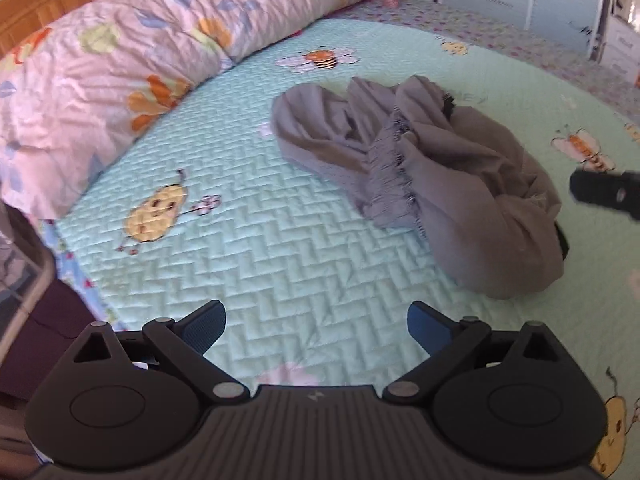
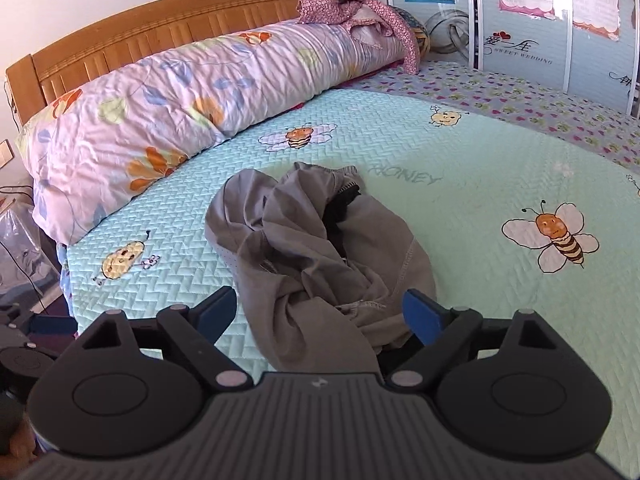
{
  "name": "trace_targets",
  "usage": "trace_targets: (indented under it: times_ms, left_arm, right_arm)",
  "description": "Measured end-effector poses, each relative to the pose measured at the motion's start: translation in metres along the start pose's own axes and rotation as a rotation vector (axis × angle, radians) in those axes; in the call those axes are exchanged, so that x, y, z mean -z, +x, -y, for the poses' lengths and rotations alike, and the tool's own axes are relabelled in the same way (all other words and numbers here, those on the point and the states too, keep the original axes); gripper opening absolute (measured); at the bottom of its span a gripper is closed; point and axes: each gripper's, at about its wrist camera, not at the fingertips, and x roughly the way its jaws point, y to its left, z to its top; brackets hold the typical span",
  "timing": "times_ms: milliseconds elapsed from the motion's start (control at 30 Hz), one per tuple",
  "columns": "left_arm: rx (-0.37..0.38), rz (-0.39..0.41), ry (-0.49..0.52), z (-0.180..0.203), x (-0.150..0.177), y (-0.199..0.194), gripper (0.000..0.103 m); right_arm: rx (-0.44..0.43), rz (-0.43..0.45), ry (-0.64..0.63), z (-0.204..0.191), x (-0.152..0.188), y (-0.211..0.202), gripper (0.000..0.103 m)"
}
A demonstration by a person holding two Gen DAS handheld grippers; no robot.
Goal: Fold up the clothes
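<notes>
Crumpled garment [image 2: 316, 256] on bedspread [image 2: 480, 208], rolled quilt [image 2: 172, 120] behind, headboard [image 2: 160, 32] beyond.

A grey garment [image 2: 316, 256] lies crumpled in a loose heap on the pale green quilted bedspread [image 2: 480, 200], unfolded, with twisted folds and stitched seams showing. A gathered, elastic-looking band runs across it, and dark lining or trim shows in an opening near its top.
</notes>
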Motion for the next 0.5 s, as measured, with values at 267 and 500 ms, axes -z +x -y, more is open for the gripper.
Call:
trace_targets:
  times_ms: [267, 500]
  left_arm:
    - [0.177, -0.119, -0.198, -0.026, -0.055, 0.065, 0.099]
    - [0.195, -0.095, -0.239, -0.025, -0.076, 0.093, 0.099]
  right_arm:
    - [-0.019, -0.097, -0.049, 0.0, 0.033, 0.036, 0.078]
    - [-0.053, -0.162, -0.116, -0.013, 0.044, 0.072, 0.057]
